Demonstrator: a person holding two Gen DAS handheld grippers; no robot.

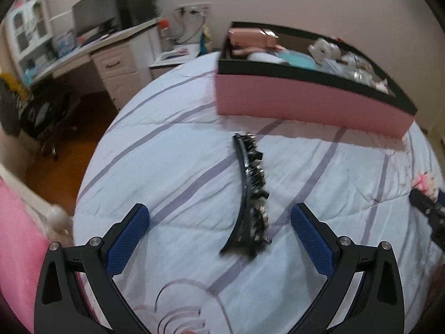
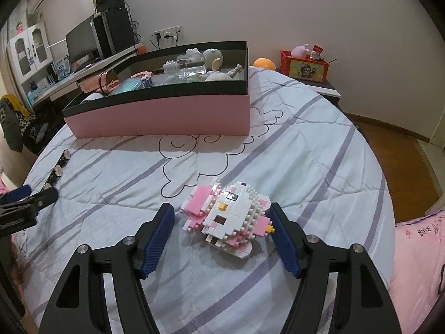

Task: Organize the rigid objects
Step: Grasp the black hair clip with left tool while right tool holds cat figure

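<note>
White quilted bedding (image 1: 194,150) with purple stripes carries a pink box (image 2: 167,117) full of trinkets. Near it, the left gripper (image 1: 219,224) hovers with jaws wide apart around a black hair clip (image 1: 251,194). The right gripper (image 2: 221,224) jaws stand open, flanking a pink-and-white brick figure (image 2: 228,217) lying on the quilt.

Honestly nothing readable here. The pink pillow (image 2: 420,239) at the bed's right edge has some embroidered lettering, but it's upside down and too garbled to make out.

place: home bedroom | signs: quilted bed (image 2: 278,150), desk (image 1: 91,47), monitor (image 2: 80,41)
</note>
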